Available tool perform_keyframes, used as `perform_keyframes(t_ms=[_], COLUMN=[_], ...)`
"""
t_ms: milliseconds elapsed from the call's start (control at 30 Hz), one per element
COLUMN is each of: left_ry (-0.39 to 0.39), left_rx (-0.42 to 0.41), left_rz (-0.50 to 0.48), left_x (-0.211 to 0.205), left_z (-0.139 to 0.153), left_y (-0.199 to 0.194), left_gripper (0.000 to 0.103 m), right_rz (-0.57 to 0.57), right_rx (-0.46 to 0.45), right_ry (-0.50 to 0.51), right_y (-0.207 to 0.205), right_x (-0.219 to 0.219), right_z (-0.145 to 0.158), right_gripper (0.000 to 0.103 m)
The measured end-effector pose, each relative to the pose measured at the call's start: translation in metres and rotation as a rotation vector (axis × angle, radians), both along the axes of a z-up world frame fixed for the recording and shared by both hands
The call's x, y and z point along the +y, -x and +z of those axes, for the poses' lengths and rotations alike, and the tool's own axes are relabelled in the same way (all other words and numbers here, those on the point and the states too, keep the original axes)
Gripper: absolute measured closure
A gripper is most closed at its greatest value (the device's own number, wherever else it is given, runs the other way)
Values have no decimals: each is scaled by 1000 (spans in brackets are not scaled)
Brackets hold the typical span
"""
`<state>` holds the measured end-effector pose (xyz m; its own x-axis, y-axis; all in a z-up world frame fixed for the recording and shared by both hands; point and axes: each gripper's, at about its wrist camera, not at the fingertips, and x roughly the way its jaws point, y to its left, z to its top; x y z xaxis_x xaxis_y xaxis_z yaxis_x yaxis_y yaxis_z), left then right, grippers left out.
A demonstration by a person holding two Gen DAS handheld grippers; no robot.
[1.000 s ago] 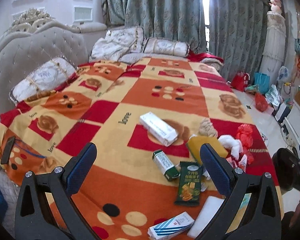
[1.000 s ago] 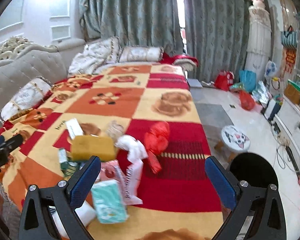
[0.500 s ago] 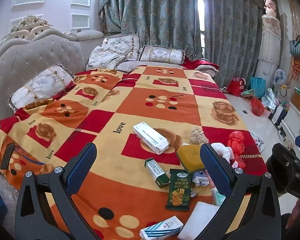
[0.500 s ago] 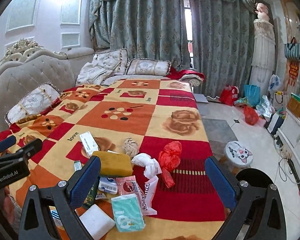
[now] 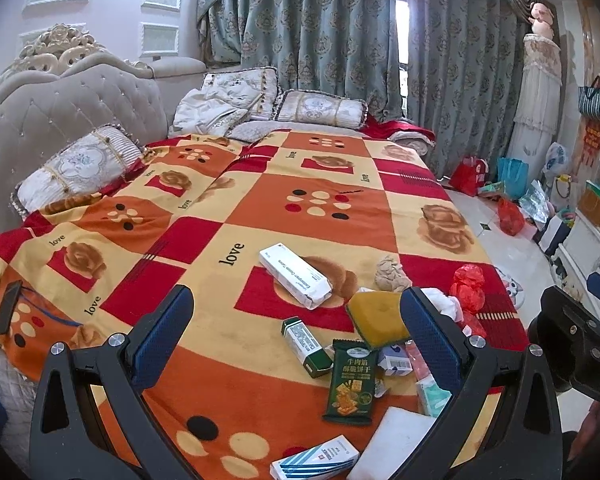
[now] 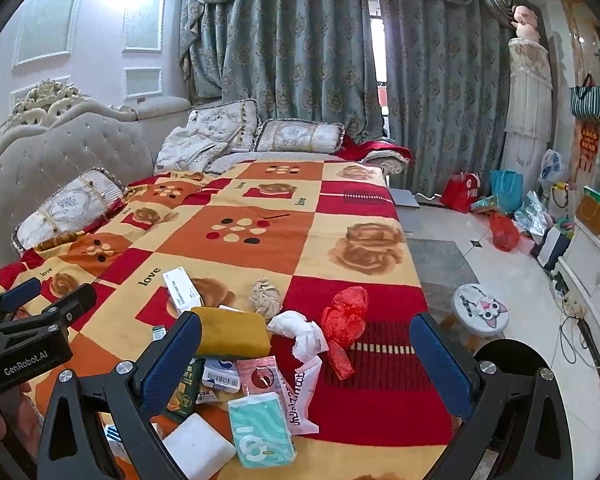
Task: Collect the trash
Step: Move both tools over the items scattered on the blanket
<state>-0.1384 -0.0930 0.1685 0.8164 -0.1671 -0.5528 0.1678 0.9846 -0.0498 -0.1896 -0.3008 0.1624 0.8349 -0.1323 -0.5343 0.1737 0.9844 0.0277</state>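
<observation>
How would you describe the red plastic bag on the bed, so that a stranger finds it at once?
Look at the patchwork blanket on the bed, at its near right side. On the dark red square beside the crumpled white paper lies the red plastic bag. It is the only shiny, crinkled red thing among the litter.

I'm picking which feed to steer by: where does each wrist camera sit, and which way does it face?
Left wrist: behind the open left claw, facing up the bed toward the curtains; the right claw shows at right.
Right wrist: behind the open right claw, nearer the floor-side edge, facing likewise; the left claw shows at left.
Shared: the yellow sponge, the red bag, the white box.
</observation>
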Motion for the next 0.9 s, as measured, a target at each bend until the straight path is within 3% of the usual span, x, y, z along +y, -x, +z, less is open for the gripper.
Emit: perform_keyframes(t_ms=[900], left_ry=[-4], left_rx=[10], left_rz=[-11], left_x=[-6], left_z=[-8], left_y=[-5], left_gripper=[0], right_rz=[-5], right_rx=[26], right_ry=[-13], right_y=[-7], right_x=[-2], right_z=[-3], right_gripper=[0])
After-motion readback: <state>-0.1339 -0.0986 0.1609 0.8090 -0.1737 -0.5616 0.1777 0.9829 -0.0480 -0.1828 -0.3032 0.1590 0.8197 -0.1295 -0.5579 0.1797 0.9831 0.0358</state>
